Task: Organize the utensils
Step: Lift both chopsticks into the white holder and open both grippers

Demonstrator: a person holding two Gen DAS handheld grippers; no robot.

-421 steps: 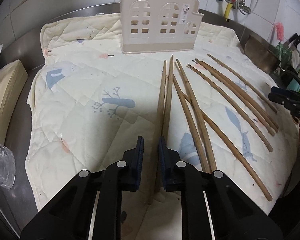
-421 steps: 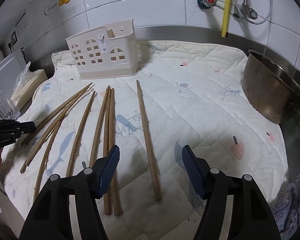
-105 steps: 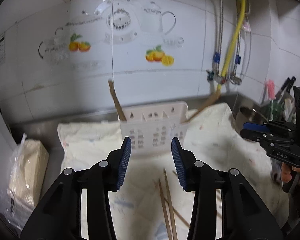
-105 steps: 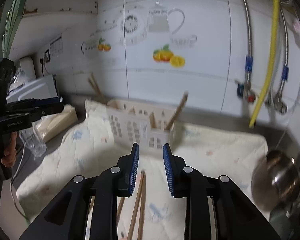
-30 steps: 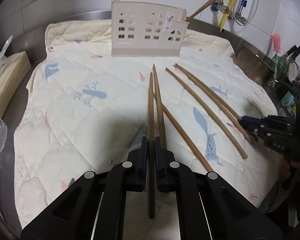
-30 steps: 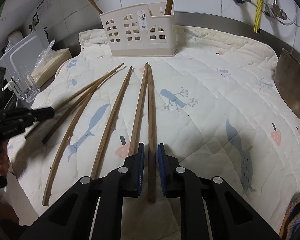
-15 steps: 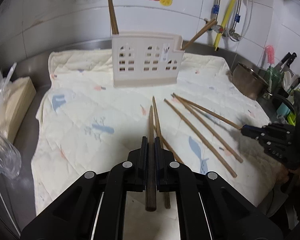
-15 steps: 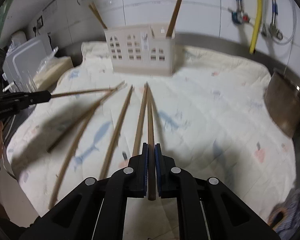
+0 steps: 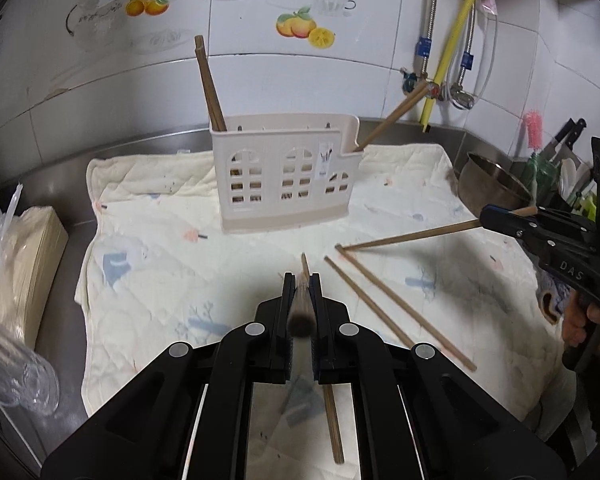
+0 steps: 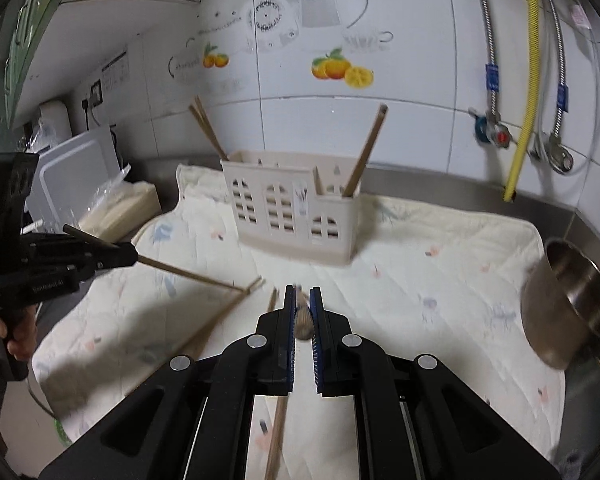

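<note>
While each gripper, left (image 9: 301, 294) and right (image 10: 302, 308), pinches one wooden chopstick, the pierced cream plastic holder (image 9: 286, 172) stands far on the quilted cloth (image 9: 148, 248), sticks leaning at both ends

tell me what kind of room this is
Most likely a home kitchen counter: a white tiled wall with fruit and teapot decals, water pipes and valves, a steel pot, and a chopstick holder on a quilted mat.
</note>
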